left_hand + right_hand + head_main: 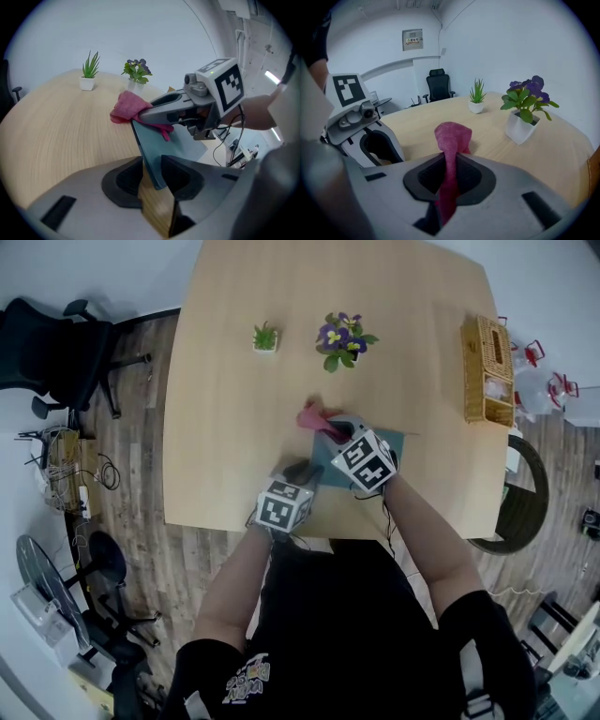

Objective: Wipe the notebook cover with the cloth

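Left claw [152, 176] is clamped on the near corner of the teal notebook [174, 143]. The notebook sits by the near edge of the worktop [225, 381], a bit right of the middle. Can't tell if that corner is lifted off the wood. Right claw [449, 171] is pinching the pink cloth [451, 136], and the loose bunch sticks out past the tips at the notebook's far-left corner.

My take: the wipe is at one end of a stroke. To do it well I'd press the bunched end flat onto the cover rather than drag just the tip. Then run long passes edge to edge while the left claw pins the book so it doesn't skate.

The left gripper view is the only one showing the cover properly, with the cloth at its far edge. The right gripper view gives just cloth and bare wood. In the head view the two claws sit over most of the book, but you can see the small green plant [265, 337], purple flower pot [344, 339] and wicker basket [487, 371] are well clear.
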{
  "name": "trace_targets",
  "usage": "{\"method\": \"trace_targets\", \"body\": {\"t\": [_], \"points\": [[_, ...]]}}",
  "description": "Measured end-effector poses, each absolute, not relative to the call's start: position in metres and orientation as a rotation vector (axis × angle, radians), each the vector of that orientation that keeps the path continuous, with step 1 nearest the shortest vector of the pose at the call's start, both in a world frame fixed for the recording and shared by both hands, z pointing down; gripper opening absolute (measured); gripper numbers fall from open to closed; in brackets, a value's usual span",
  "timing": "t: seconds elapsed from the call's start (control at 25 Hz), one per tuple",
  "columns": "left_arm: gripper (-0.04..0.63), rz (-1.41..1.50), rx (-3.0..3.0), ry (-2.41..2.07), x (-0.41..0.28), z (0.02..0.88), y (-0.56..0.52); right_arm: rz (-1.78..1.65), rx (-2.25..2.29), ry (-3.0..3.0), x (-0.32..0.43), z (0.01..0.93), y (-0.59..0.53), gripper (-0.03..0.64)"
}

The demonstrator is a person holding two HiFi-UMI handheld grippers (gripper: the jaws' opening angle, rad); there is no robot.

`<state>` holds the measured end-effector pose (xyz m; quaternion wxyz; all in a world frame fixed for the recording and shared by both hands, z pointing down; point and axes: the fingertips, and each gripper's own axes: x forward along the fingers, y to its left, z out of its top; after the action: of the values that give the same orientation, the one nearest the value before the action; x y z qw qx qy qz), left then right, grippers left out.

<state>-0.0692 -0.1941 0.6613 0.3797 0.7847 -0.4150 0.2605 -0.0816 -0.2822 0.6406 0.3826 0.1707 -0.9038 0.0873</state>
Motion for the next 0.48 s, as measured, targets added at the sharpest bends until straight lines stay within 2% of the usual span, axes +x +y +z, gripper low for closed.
{"method": "trace_targets", "body": {"t": [0.48], "points": [[0.117,0.668,1.995,-1.045,-0.07,0.661,-0.193,0.276,0.459,-2.292,-0.081,0.646,-0.26,0.057]]}}
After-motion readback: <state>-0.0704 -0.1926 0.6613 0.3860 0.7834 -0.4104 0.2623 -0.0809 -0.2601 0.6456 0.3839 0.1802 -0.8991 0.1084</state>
